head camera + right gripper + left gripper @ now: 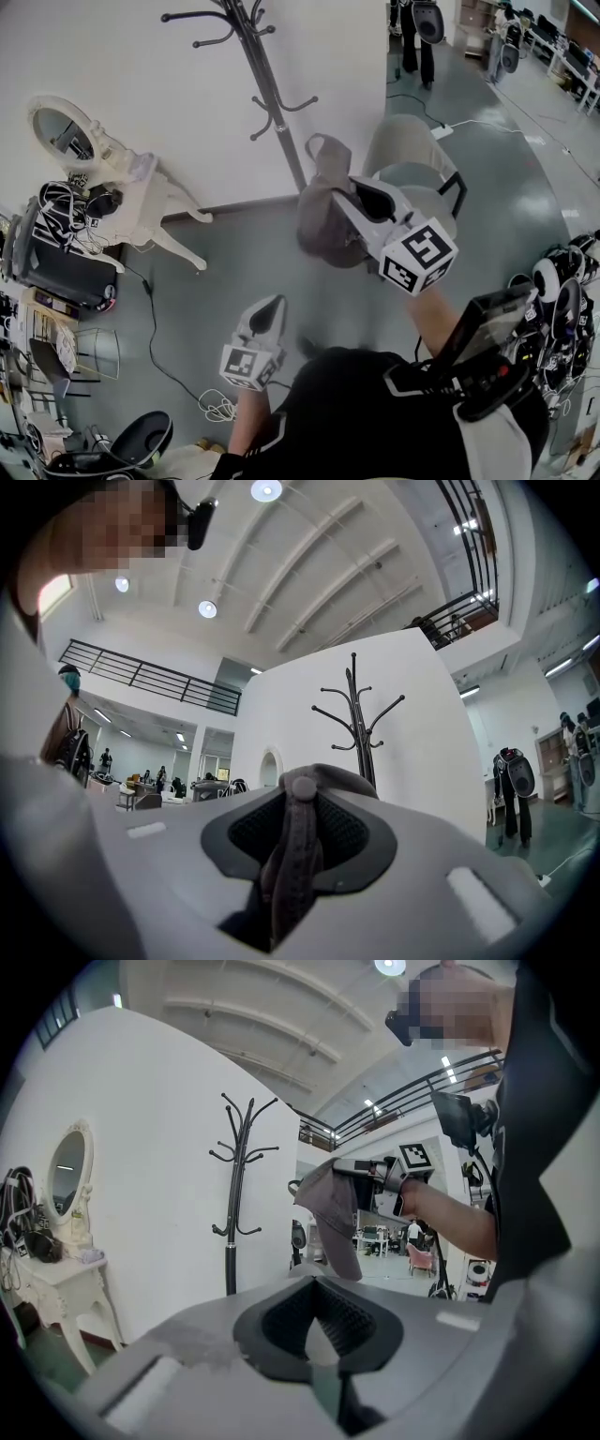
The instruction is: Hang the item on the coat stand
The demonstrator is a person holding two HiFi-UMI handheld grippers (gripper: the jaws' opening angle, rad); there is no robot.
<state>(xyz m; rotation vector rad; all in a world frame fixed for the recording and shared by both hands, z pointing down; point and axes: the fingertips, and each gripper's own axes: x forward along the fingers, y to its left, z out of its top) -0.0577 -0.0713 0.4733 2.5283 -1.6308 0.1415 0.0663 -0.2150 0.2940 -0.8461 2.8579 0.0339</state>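
A grey cap (323,211) hangs from my right gripper (361,197), which is shut on its crown and held up at mid-height. In the right gripper view the cap's top button and fabric (295,846) sit pinched between the jaws. The black coat stand (267,84) rises against the white wall, beyond the cap and slightly to its left, and its hooks are bare (356,714). My left gripper (267,314) is low and near my body, shut with nothing in it. From the left gripper view, the cap (333,1213) hangs to the right of the stand (234,1194).
A white dressing table with an oval mirror (122,187) stands at the left wall, with cables (155,328) trailing over the floor beside it. A beige chair (412,150) is behind the cap. Equipment racks (56,262) crowd the left edge. A person (417,37) stands far back.
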